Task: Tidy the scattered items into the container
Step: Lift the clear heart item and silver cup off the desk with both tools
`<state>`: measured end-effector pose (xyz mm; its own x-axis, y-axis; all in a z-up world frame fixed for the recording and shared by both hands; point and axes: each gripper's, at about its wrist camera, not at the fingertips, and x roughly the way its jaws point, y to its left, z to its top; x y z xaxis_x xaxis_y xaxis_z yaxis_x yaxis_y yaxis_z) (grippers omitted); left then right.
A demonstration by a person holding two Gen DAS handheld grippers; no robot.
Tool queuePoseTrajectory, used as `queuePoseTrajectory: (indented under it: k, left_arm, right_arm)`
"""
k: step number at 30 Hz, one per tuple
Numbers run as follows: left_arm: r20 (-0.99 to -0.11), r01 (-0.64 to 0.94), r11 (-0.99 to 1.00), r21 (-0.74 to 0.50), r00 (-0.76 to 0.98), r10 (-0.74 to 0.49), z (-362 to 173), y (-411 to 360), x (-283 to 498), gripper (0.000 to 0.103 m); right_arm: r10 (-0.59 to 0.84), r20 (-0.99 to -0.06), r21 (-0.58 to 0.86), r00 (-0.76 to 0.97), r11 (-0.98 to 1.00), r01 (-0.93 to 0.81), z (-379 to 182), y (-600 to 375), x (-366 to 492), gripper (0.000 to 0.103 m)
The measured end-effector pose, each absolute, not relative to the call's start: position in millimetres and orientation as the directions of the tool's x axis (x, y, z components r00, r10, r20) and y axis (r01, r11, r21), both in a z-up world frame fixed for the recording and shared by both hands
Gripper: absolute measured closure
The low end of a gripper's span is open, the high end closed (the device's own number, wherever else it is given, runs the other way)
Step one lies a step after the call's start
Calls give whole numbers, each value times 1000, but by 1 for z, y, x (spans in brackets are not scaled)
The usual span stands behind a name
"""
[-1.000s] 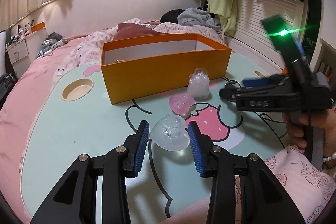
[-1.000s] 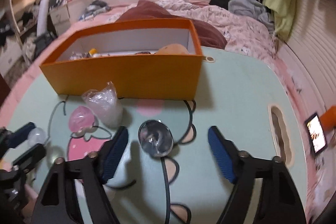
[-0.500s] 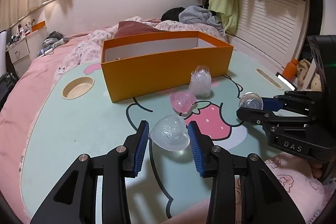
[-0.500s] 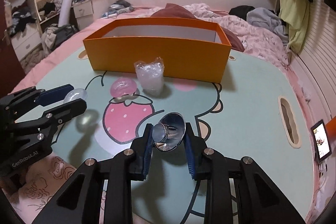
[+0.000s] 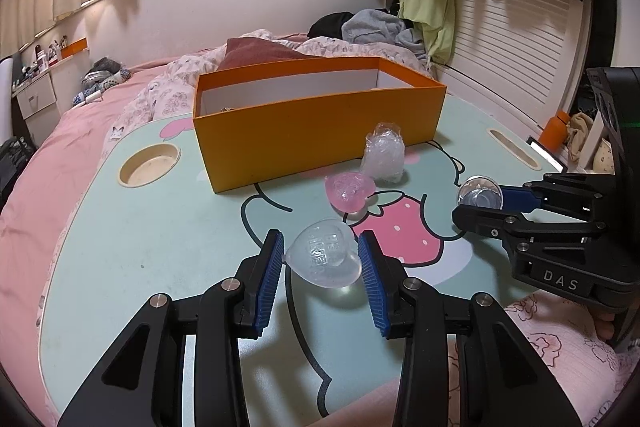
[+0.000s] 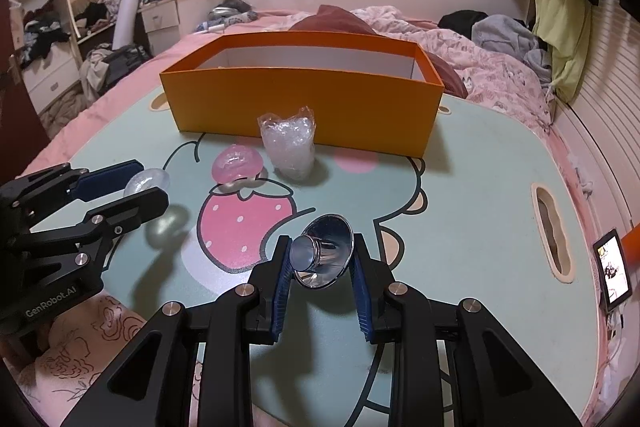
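My left gripper [image 5: 322, 259] is shut on a clear heart-shaped case [image 5: 325, 254], held above the table; it also shows in the right wrist view [image 6: 146, 182]. My right gripper [image 6: 320, 259] is shut on a shiny metal funnel-shaped cup [image 6: 323, 255], seen too in the left wrist view [image 5: 479, 193]. A pink heart-shaped case [image 5: 349, 190] [image 6: 238, 162] and a clear crinkled plastic packet [image 5: 383, 157] [image 6: 289, 143] lie on the table in front of the open orange box [image 5: 316, 131] [image 6: 304, 95].
The mint-green cartoon lap table [image 5: 140, 247] sits on a pink bed, with a round cup hole [image 5: 149, 169] at left and a slot [image 6: 550, 231] at right. A phone [image 6: 612, 273] lies off the right edge. Bedding and clothes pile behind the box.
My right gripper closed on the metal cup and lifted it off the table, pulling back. My left gripper kept hold of the clear heart case.
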<state>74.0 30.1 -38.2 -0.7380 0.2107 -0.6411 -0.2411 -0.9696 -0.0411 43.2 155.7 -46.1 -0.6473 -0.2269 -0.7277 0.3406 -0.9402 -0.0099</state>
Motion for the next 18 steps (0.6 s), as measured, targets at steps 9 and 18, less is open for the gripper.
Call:
queuePoseTrajectory:
  k: [9, 18]
  left_arm:
    - [-641, -241, -970, -42, -738, 211, -39, 30, 74, 63]
    - [-642, -241, -970, -42, -737, 211, -39, 30, 74, 63]
  right_arm:
    - [-227, -729, -10, -646, -940, 341, -46, 156, 43, 76]
    - [-226, -728, -9, -647, -941, 338, -46, 156, 44, 76]
